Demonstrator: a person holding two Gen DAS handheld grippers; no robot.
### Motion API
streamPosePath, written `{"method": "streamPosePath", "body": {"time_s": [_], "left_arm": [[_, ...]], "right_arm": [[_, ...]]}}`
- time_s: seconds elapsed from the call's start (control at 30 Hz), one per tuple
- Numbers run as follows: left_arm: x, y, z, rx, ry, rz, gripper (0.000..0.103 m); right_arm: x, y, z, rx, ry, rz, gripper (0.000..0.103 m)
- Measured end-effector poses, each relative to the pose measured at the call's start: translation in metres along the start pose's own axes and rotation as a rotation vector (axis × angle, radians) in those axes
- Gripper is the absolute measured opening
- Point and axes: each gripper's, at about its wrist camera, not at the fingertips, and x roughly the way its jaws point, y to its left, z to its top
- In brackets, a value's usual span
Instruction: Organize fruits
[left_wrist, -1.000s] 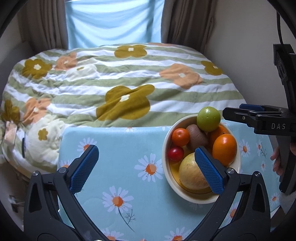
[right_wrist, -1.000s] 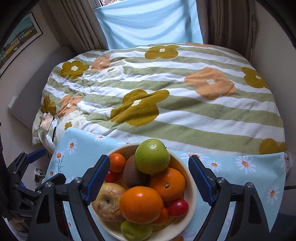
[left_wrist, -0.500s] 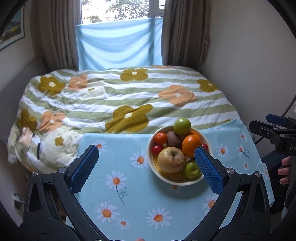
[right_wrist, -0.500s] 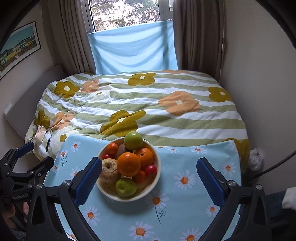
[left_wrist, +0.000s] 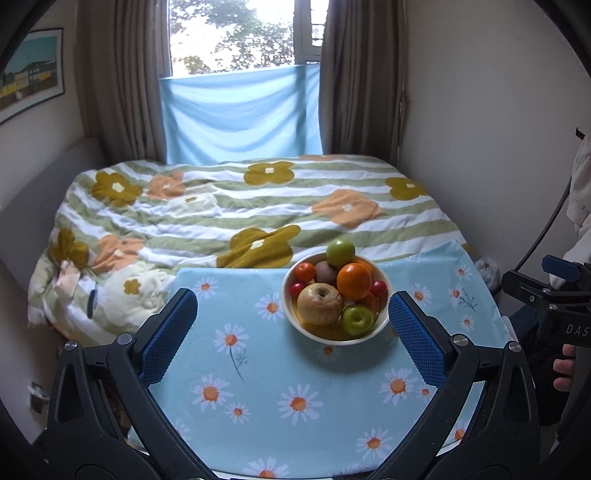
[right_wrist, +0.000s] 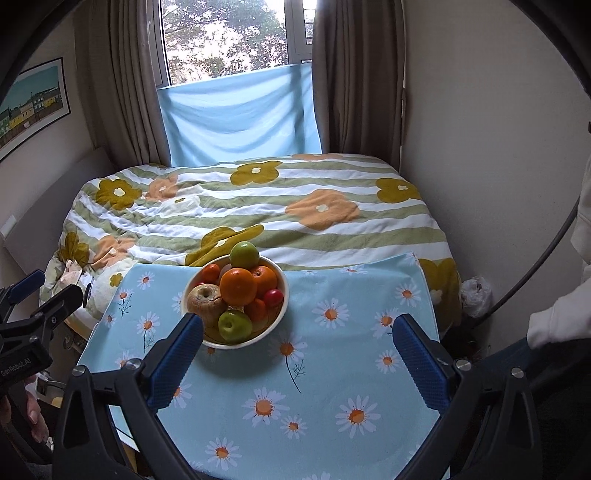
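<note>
Blue-padded left tool (left_wrist: 291, 325) hangs over the near edge of the tabletop (left_wrist: 258, 424), its jaws wide apart with nothing between them. The tabletop carries a light blue cloth (right_wrist: 332, 387) printed with daisies. A white bowl (left_wrist: 384, 321) stands on the far half of this cloth, well clear of both tools. The bowl holds the fruits: a russet apple (left_wrist: 320, 303) at the front left, a small green apple (left_wrist: 357, 319) at the front, an orange (left_wrist: 354, 280) in the middle, and a green apple (left_wrist: 340, 251) on top at the back. Small red fruits sit at the bowl's sides. The right tool (right_wrist: 297, 354) is likewise spread fully, jaws empty, with the bowl just beyond its left pad (right_wrist: 177, 365). A bed (right_wrist: 258, 206) with a flowered, striped quilt lies behind the tabletop.
</note>
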Motion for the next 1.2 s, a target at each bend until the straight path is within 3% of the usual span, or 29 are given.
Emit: {"method": "streamPosePath", "body": {"time_s": [0.4,1.2], "left_arm": [[-0.011,-0.008,-0.005,0.007,-0.023,0.006,0.103],[-0.014,-0.01,-0.005,-0.002,-0.034,0.019,0.103]], "right_arm": [[-0.02,-0.009,-0.007,0.016,-0.044,-0.032,0.102],[-0.022,-0.012,-0.008,0.018,-0.047,-0.033,0.102]]}}
